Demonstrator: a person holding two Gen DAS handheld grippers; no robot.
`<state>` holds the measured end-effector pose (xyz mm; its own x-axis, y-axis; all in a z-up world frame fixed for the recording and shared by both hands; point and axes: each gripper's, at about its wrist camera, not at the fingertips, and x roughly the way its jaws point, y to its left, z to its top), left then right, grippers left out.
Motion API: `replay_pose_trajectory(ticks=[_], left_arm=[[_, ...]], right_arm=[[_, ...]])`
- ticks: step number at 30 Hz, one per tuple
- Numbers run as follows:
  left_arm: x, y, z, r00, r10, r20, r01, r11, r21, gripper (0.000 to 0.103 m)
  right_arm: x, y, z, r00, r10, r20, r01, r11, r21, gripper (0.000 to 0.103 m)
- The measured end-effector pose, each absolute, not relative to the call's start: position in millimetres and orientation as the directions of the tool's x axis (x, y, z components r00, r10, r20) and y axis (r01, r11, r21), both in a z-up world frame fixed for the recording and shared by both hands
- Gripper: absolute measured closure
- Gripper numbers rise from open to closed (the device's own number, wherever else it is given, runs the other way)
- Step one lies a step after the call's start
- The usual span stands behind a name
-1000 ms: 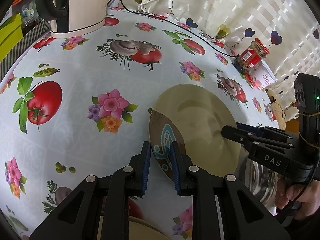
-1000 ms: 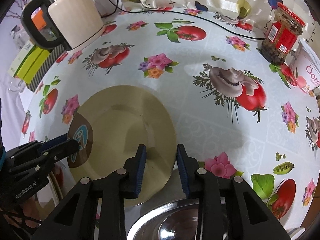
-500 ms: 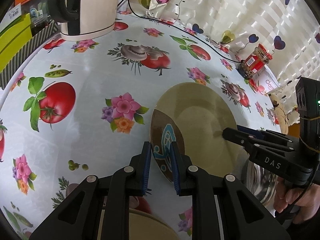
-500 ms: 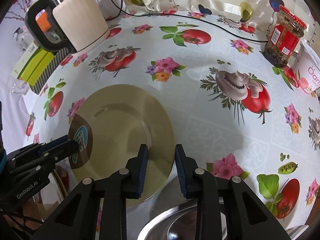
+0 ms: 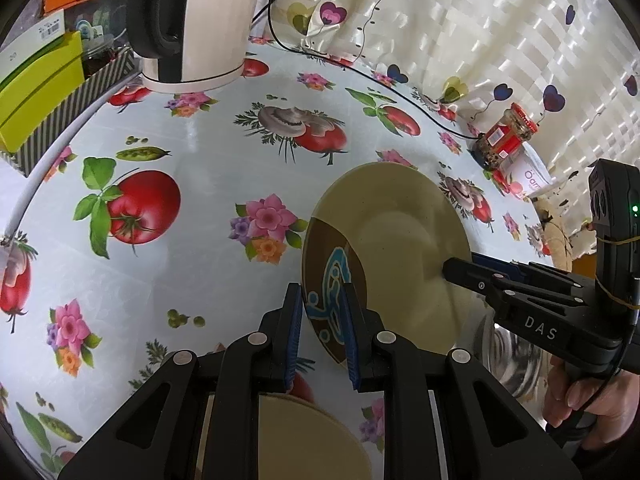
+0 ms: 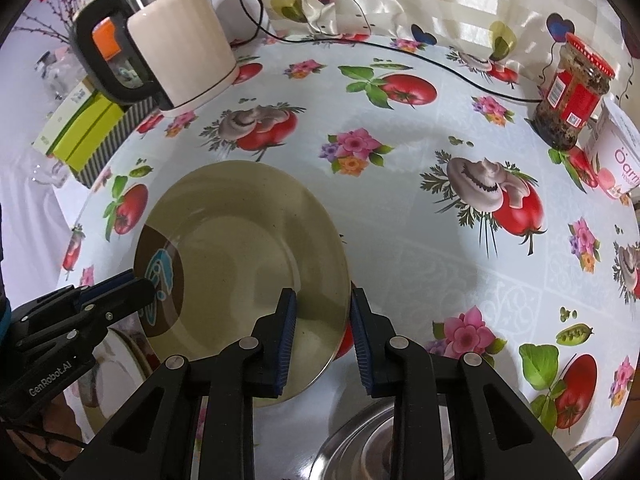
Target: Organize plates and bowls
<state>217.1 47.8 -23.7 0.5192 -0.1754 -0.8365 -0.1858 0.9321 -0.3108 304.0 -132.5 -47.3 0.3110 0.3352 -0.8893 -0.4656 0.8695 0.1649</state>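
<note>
Far left of the round beige ceramic plate with a brown wedge and blue swirl [image 5: 400, 232], at the table's edge, lime-green cartons [image 5: 36, 80] sit in a black-and-white striped box [image 5: 80, 96]; their print is too small to read. Behind the plate and to its left stands a cream electric kettle with a black handle [image 5: 208, 20] on the glossy tablecloth printed with tomatoes, mushrooms and flowers [image 5: 200, 140].

The left gripper [image 5: 320, 296] straddles the plate's left rim at the brown wedge. Its blue-padded jaws have just been closing, with the rim between them, and now pinch it. In the right wrist view its black body reads "GenRobot.AI".

The plate is held tilted above the table, between the two tools. Under its left side lies a second beige plate [image 5: 304, 440]. Under its right side lies a shiny steel bowl [image 6: 360, 440].

The right gripper [image 6: 323, 300] is clamped on the plate's right rim, one pad on the upper face and the other outside the edge. Its black frame reads "DAS", and a hand [image 5: 588, 400] holds its grip.

Behind the plate and to its right, a thin black cord [image 5: 400, 96] runs toward a glass jar with a red lid and red label [image 5: 506, 136], whose label text is unreadable. Just right of the jar stands a white tub [image 5: 534, 178] with pink lettering that begins "Oarm" and is then cut off.
</note>
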Motion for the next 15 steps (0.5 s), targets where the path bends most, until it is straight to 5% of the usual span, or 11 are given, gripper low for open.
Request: replay_pose_trajectory(ticks=[15], left_arm=[[182,56,-3,0.542,-0.163,-0.825,-0.198,0.929,-0.314,0.083]], right_arm=[[274,-122,-26,0.33,0.342,-0.88,-0.491,0.858,0.149,0.076]])
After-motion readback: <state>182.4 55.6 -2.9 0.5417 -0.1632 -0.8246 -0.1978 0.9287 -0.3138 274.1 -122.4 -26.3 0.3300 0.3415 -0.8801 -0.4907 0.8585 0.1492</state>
